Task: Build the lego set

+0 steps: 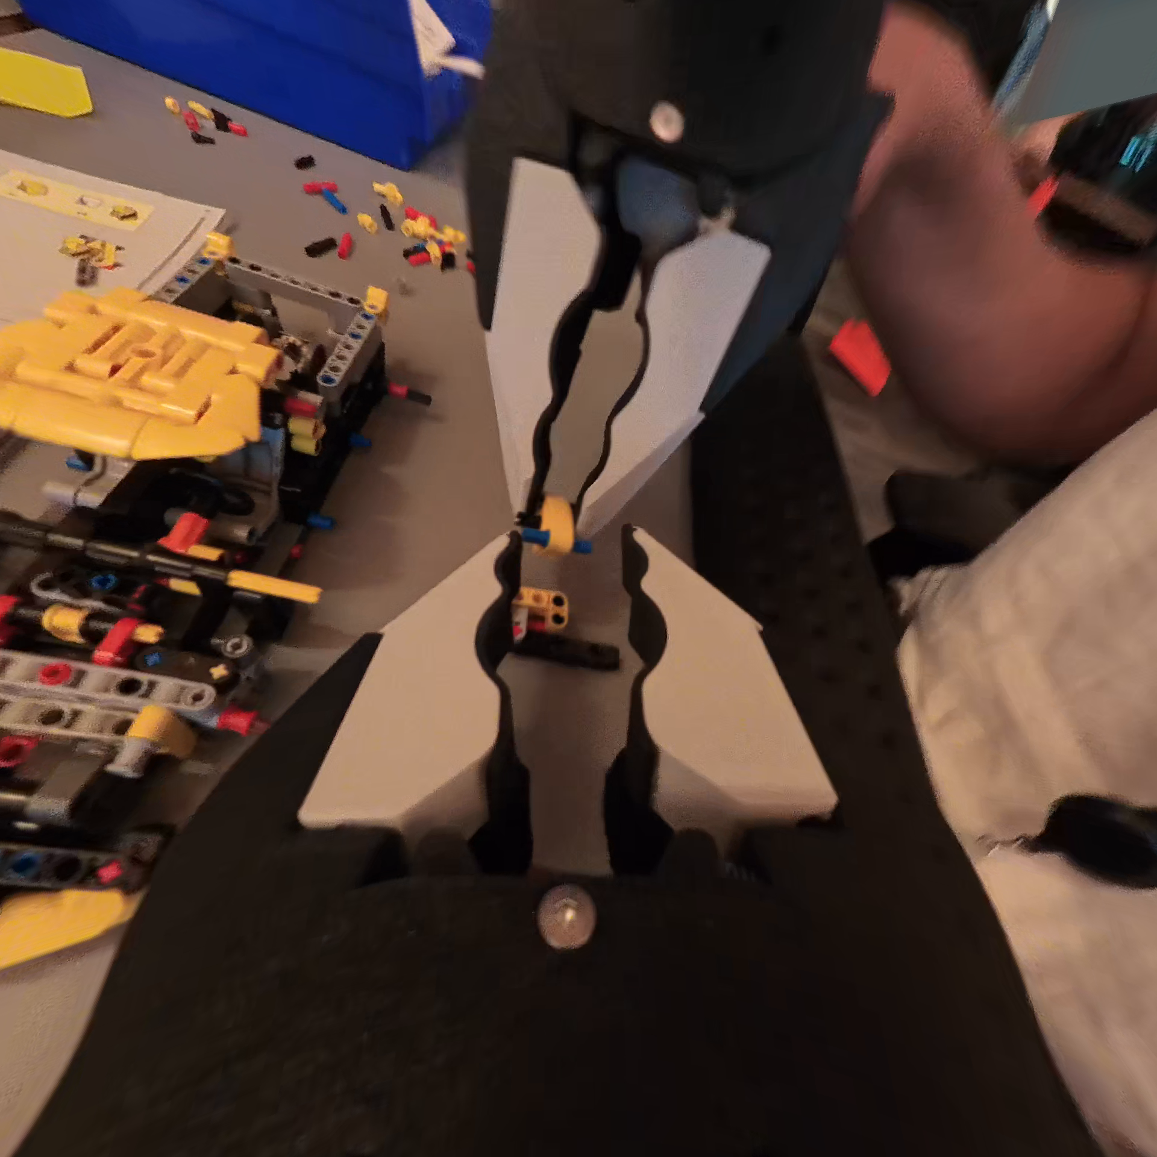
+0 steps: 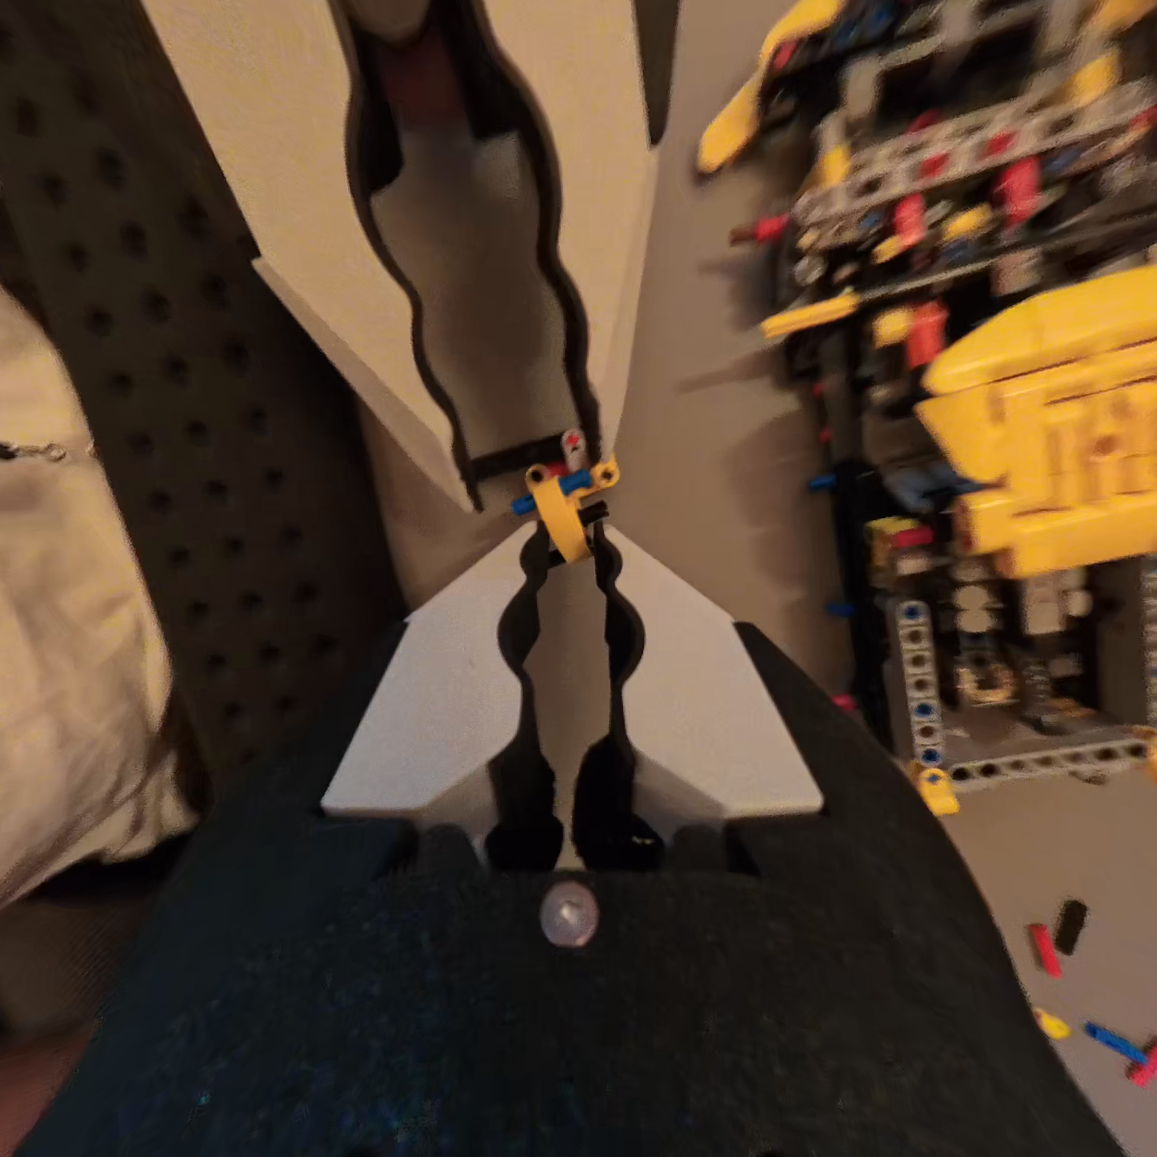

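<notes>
Two tools (image 1: 570, 538) (image 2: 566, 538); one yellow piece (image 2: 563, 516)

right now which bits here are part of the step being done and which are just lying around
In use:
- right tongs, shut on the small yellow curved lego piece with a blue pin
- left tongs, open, facing it
- yellow, grey and black lego vehicle build

Lying about:
- scattered loose red, yellow and black pins
- blue plastic bin
- paper instruction sheet
- small black beam assembly with a yellow connector

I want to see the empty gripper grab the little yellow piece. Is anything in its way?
Nothing visible blocks it. The small yellow curved lego piece with a blue pin is pinched in the right gripper, just beyond the open left gripper, with only bare air between them.
</notes>
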A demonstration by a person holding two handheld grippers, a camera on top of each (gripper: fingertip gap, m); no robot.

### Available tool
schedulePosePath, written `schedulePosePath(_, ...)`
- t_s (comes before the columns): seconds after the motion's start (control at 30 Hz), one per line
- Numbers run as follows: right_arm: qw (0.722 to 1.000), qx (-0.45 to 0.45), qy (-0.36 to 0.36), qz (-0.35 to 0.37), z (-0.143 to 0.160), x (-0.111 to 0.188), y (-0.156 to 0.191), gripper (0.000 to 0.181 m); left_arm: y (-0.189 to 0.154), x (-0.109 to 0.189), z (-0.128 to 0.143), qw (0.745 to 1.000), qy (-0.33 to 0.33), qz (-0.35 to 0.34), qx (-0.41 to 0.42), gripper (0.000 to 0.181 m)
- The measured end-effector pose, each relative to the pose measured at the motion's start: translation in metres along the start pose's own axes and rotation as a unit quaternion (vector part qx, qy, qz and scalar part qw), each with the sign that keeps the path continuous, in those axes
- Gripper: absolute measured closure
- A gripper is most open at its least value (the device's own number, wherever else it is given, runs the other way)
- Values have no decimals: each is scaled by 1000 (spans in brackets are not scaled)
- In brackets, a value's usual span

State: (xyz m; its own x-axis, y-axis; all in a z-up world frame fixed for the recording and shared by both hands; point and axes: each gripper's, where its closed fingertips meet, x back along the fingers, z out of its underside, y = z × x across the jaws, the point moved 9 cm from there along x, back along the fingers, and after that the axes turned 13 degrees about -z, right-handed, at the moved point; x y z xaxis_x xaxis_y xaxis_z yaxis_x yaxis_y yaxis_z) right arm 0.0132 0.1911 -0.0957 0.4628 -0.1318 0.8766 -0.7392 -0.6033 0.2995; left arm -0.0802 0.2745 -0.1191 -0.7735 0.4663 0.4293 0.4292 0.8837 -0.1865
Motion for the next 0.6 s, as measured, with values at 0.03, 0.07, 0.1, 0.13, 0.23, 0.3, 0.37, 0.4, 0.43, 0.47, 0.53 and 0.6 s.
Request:
schedulePosePath(0.03,999,15,-32,27,0,3,0,168,3,1,-2,999,-11,0,38,150)
schedulePosePath(0.07,997,31,-55,54,1,5,2,168,6,3,-4,997,-23,0,69,150)
schedulePosePath(0.1,993,44,-79,82,2,7,4,168,10,4,-4,995,-30,8,98,150)
schedulePosePath(0.13,988,53,-104,101,1,9,7,168,13,4,-4,991,-30,16,126,150)
schedulePosePath(0.23,975,73,-161,137,0,14,15,168,19,5,-4,975,-50,70,206,160)
schedulePosePath(0.3,965,98,-175,171,0,16,20,168,20,6,-4,963,-61,104,240,165)
schedulePosePath(0.37,957,116,-187,189,1,17,25,168,20,7,-4,957,-69,124,255,166)
schedulePosePath(0.4,955,126,-190,192,2,17,27,168,19,7,-4,953,-73,135,260,166)
schedulePosePath(0.43,953,132,-195,191,2,18,28,168,19,7,-4,949,-77,147,269,166)
schedulePosePath(0.47,954,136,-190,187,2,18,30,168,18,6,-4,944,-81,158,279,163)
schedulePosePath(0.53,955,143,-178,192,0,16,33,168,19,5,-4,939,-85,164,291,166)
schedulePosePath(0.6,954,149,-153,209,-1,14,35,168,18,4,-3,943,-78,158,283,166)
